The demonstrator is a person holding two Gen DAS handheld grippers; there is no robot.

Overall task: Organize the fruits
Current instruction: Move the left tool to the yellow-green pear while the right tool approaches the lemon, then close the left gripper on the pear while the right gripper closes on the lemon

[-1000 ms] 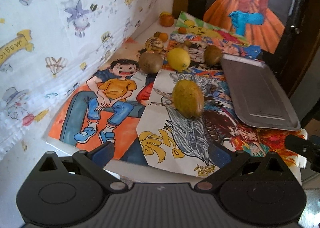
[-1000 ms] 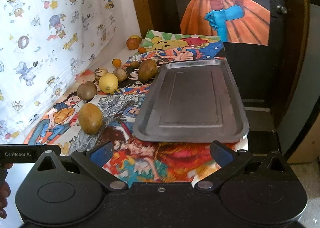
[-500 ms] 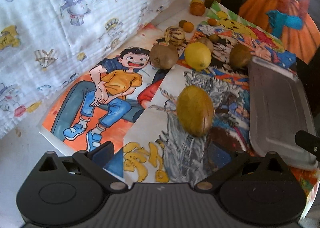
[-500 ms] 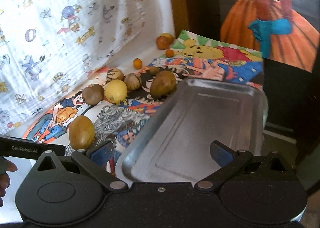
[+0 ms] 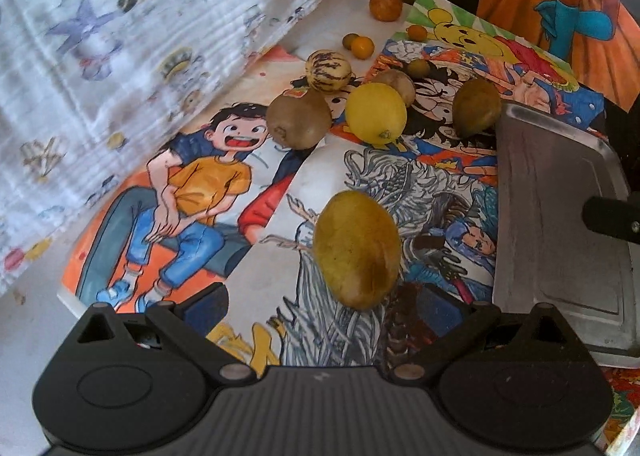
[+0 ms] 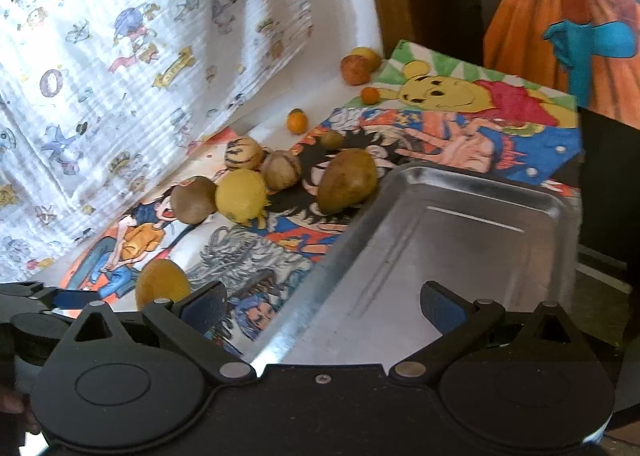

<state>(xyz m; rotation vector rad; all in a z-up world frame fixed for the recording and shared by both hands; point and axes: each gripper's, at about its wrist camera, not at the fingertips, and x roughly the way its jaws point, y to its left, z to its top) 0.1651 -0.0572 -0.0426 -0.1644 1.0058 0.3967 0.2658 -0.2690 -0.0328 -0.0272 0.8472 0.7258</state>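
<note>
A yellow-brown mango (image 5: 356, 250) lies on the cartoon posters just ahead of my open left gripper (image 5: 324, 307), between the lines of its fingers and untouched. Farther back sit a brown round fruit (image 5: 298, 117), a lemon (image 5: 376, 113), a striped fruit (image 5: 328, 69) and a brown pear-shaped fruit (image 5: 476, 107) by the tray's far corner. My right gripper (image 6: 322, 304) is open with nothing in it, hanging over the near left rim of the empty metal tray (image 6: 460, 240). The mango (image 6: 162, 288) also shows at the right wrist view's lower left.
Small orange fruits (image 5: 362, 47) and a larger orange one (image 5: 385, 5) lie near the back corner. A printed white cloth (image 5: 120, 55) hangs along the left. A dark cabinet with an orange-dress poster (image 6: 560, 35) stands behind. The left gripper's body (image 6: 40, 296) shows beside the mango.
My left gripper has moved forward, so the mango now sits close to its fingers. My right gripper has advanced over the tray and swung left. No fruit has moved.
</note>
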